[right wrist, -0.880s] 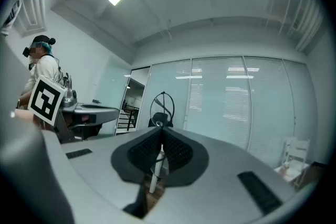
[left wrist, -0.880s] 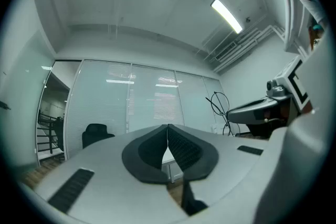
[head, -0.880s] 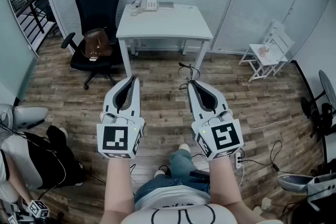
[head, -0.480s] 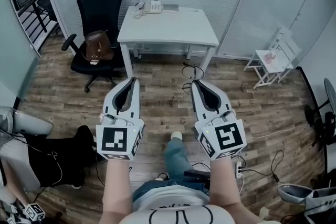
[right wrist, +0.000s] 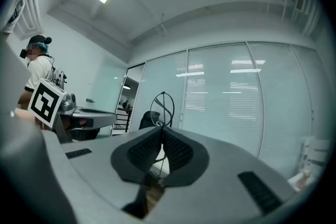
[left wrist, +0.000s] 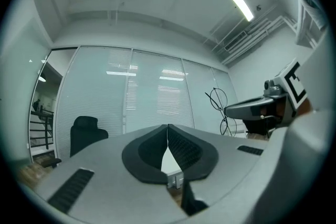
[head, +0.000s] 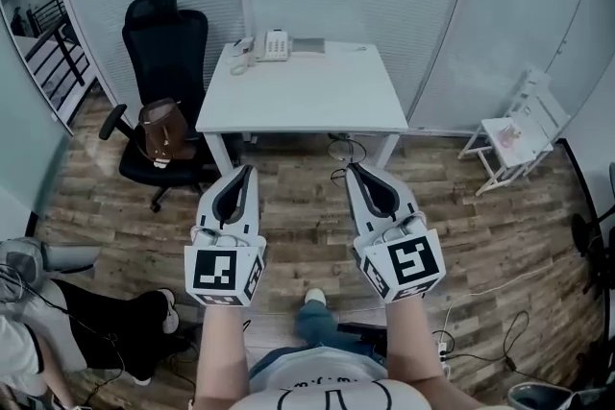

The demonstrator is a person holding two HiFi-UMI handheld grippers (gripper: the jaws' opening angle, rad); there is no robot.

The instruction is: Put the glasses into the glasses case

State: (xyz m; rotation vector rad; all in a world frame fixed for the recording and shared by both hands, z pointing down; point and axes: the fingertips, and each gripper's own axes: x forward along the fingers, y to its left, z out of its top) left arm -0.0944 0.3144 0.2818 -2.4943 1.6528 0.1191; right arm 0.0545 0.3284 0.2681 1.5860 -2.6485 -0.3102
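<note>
The right hand-held gripper (right wrist: 160,127) has its jaws pressed together on the thin black wire-rimmed glasses (right wrist: 163,108), which stand up from its tips, one round lens above the jaws. The left hand-held gripper (left wrist: 167,126) has its jaws pressed together with nothing between them and is held beside the right one, apart from it. Ahead of both tips stands a white rectangular worktop (head: 307,96) with a white telephone (head: 274,44) at its far edge.
</note>
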